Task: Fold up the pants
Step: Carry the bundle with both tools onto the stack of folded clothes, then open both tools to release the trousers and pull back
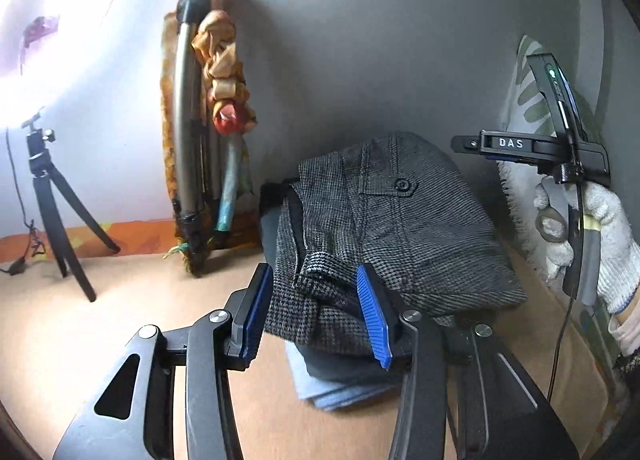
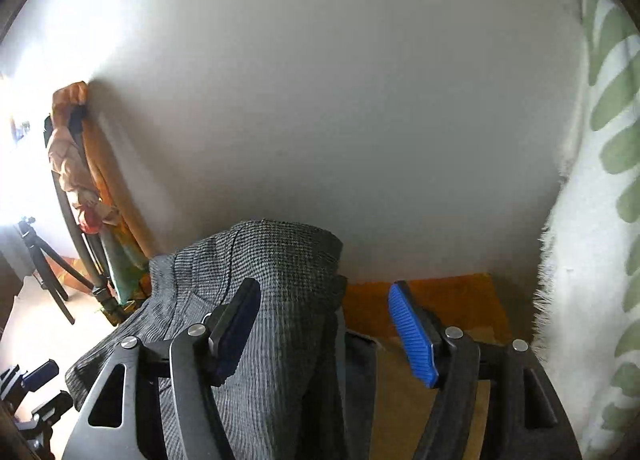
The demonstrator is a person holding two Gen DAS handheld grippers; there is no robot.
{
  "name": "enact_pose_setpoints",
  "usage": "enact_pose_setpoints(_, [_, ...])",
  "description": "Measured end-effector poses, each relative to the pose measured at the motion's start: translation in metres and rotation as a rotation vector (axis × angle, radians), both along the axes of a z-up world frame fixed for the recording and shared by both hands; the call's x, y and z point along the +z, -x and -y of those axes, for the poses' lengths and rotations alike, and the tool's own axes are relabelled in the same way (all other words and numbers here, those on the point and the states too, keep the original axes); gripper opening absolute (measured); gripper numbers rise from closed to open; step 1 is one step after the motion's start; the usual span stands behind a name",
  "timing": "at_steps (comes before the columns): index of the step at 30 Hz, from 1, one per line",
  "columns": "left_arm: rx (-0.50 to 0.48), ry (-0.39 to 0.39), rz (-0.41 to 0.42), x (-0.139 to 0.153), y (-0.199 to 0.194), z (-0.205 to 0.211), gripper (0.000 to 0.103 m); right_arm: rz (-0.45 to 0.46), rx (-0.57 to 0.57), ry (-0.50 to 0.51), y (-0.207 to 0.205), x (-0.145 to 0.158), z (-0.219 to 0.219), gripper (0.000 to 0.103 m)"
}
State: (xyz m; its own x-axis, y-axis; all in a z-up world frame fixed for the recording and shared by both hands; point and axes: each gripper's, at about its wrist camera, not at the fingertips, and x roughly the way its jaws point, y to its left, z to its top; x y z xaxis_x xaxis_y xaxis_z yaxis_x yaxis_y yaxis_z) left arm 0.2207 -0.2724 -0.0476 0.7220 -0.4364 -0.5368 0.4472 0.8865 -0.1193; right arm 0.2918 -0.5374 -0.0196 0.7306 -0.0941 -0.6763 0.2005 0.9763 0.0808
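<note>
Grey houndstooth pants (image 1: 400, 227) lie folded on top of a small stack of folded clothes on the table; a buttoned back pocket faces up. My left gripper (image 1: 316, 316) is open, its blue pads on either side of the pants' near corner, not closed on it. The right gripper (image 1: 560, 155) shows at the right in the left wrist view, held by a white-gloved hand above the pile. In the right wrist view the right gripper (image 2: 332, 328) is open and empty just above the pants (image 2: 260, 280).
A light blue folded garment (image 1: 320, 388) lies under the stack. A small black tripod (image 1: 56, 211) stands at left. A bundle of poles and orange cloth (image 1: 208, 131) leans on the grey wall. A white, green-leafed cushion (image 2: 600, 219) stands at right. Tan tabletop (image 1: 120, 300) at front left.
</note>
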Motion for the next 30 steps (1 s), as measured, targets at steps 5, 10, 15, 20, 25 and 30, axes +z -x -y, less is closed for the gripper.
enact_pose_setpoints(5, [-0.007,0.015,0.021,0.016,0.021,-0.005,0.042,0.02,-0.015,-0.013,0.022,0.014,0.002,0.071])
enact_pose_setpoints(10, [-0.019,0.02,0.034,0.029,0.04,-0.009,0.042,0.034,-0.015,-0.004,0.057,0.034,0.004,0.072])
enact_pose_setpoints(15, [-0.026,0.027,0.053,0.041,0.06,-0.021,0.043,0.05,-0.006,-0.009,0.084,0.048,-0.015,0.072])
enact_pose_setpoints(20, [-0.037,0.035,0.075,0.052,0.082,-0.031,0.051,0.056,0.0,-0.005,0.112,0.056,-0.029,0.072])
enact_pose_setpoints(25, [-0.051,0.041,0.088,0.059,0.105,-0.042,0.053,0.069,-0.005,0.001,0.142,0.063,-0.045,0.073])
enact_pose_setpoints(30, [-0.062,0.044,0.102,0.065,0.126,-0.054,0.064,0.094,-0.001,0.015,0.175,0.074,-0.068,0.074])
